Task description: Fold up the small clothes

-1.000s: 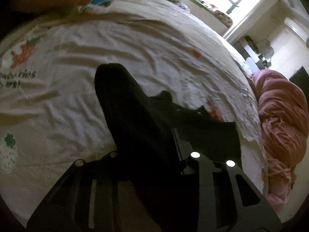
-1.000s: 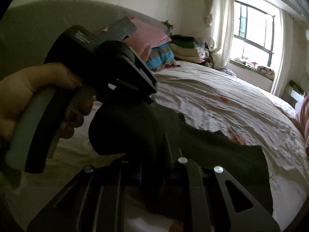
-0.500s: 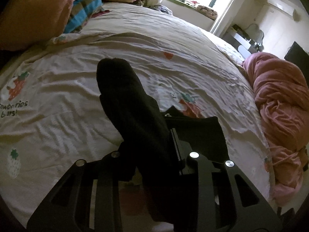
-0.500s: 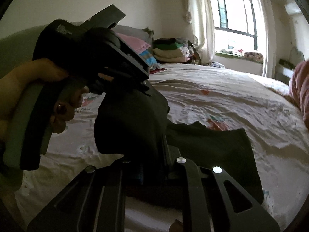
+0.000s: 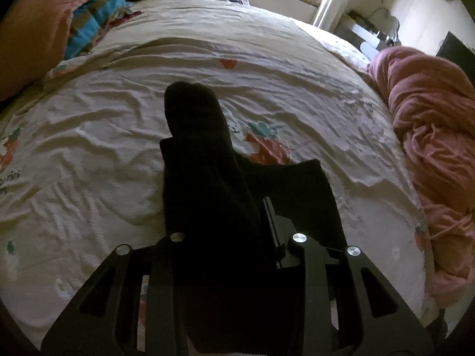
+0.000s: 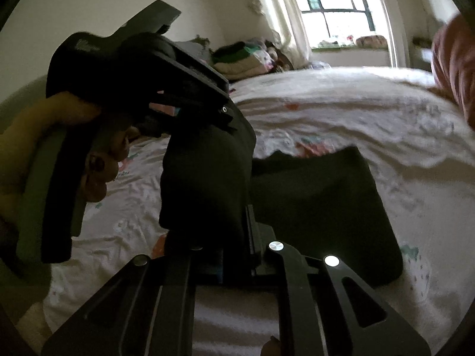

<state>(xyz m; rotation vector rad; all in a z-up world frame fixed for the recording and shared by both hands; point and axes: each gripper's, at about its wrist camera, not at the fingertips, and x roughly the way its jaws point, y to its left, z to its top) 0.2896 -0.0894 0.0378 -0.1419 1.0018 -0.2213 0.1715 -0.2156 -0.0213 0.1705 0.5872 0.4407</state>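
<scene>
My left tool [image 5: 225,207] grips a fold of the black garment [image 5: 204,160], which rises toward twelve o'clock above the bed [image 5: 118,136]. My right tool [image 6: 237,225] is clenched on the same cloth, whose free end lies flat on the sheet at three o'clock.

The right gripper [image 6: 237,237] is closed, its fingers [image 6: 255,231] pinching a black garment [image 6: 320,213]. One fold of the cloth bunches up over the left finger; the rest trails away to the right of the fingers onto a bed [image 6: 371,124] with a pale printed sheet. Above and left of the fingers, a person's hand [image 6: 44,136] grips the handle of the left gripper [image 6: 190,89], which also clutches the cloth. Beyond the fingers sit stacked clothes [image 6: 243,59] and a bright window [image 6: 335,6].
</scene>
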